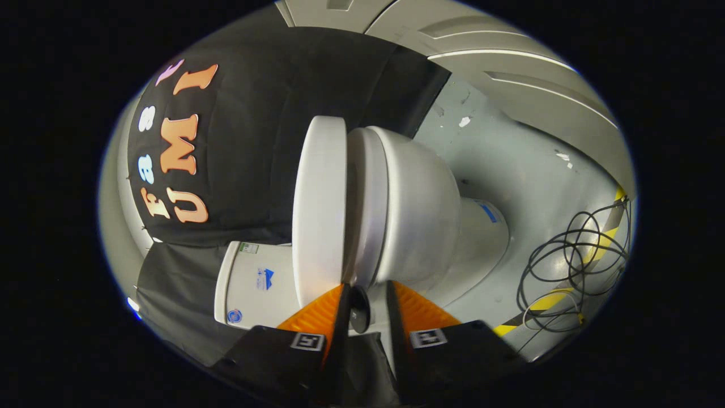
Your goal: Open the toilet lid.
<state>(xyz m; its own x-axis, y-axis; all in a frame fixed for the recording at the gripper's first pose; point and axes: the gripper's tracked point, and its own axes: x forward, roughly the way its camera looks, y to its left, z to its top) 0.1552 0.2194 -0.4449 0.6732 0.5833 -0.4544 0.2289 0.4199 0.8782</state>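
Between the two fingers of my hand-held gripper (365, 297) there is a narrow gap, and the front edge of the toilet lid (318, 212) sits right at that gap. One finger is on the lid's outer side and the other is on the side near the seat (365, 198). I think the fingers are placed like this so they can pinch the thin edge and swing the lid up. I cannot tell for sure if both fingers press on the lid or just sit close to it. A small dark round thing (359, 309) also sits in the gap, close to the gripper, and I cannot tell what it is.

The whole view is turned on its side, so I judge that I am holding the gripper rolled over, with its fingers flat like the lid's edge. It points along the toilet from the front toward the back.

Just past the fingers, the lid is already a little apart from the seat, with a dark slit between them. So the lid looks partly lifted, not fully open. The bowl (419, 209) is on the far side of the seat. The tank (255, 283) is beyond the lid. Farther off, a loose black cable (572, 260) lies coiled on the floor (510, 164).
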